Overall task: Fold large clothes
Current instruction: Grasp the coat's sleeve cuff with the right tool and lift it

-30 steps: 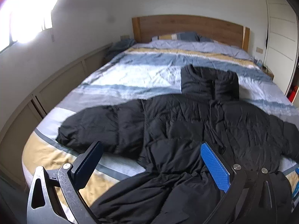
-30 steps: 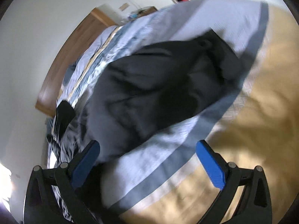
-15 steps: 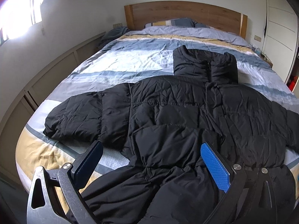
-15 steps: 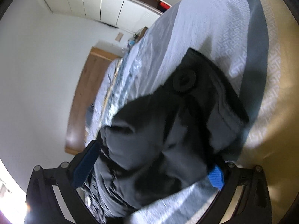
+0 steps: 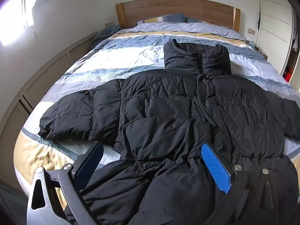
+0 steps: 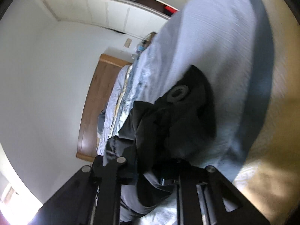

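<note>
A large black puffer jacket [image 5: 187,108] lies spread face up on the bed, collar toward the headboard and both sleeves out to the sides. My left gripper [image 5: 151,161] is open above the jacket's rumpled lower hem, its blue pads on either side of the fabric. In the right wrist view my right gripper [image 6: 150,170] is shut on the black cuff of the jacket's sleeve [image 6: 180,116], which has a round snap button. The right fingertips are hidden by the fabric.
The bed has a striped blue, white and tan duvet [image 5: 116,56] and a wooden headboard [image 5: 176,9]. A panelled wall ledge [image 5: 46,75] runs along the left side. White wardrobes [image 5: 275,24] stand to the right. Pillows [image 5: 165,18] lie at the head.
My right gripper has closed on the sleeve cuff; it was open one second ago. My left gripper has moved a little forward over the jacket and stays open.
</note>
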`<action>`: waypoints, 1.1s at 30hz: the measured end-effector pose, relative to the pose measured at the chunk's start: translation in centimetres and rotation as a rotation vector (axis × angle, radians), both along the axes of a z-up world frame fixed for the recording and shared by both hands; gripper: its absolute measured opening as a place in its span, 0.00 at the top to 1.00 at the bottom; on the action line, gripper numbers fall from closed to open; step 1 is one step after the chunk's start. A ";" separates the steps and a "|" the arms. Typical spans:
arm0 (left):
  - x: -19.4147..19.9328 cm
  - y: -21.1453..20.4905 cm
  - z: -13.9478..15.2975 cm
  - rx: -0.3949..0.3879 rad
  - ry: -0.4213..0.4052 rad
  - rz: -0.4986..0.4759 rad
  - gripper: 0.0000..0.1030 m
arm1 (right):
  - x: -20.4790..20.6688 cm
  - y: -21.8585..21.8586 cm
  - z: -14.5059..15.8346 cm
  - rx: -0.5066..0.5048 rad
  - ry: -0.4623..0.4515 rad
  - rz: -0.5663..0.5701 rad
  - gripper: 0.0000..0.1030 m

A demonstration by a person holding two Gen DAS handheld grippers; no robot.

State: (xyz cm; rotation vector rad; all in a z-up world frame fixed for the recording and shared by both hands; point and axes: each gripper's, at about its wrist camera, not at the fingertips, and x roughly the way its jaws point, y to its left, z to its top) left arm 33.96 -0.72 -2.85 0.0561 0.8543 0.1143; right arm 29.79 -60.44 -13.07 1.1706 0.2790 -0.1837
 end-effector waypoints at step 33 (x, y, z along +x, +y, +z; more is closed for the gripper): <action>-5.0 1.6 -0.2 -0.062 0.026 -0.081 0.02 | 9.6 30.1 15.2 -0.629 0.039 0.753 0.88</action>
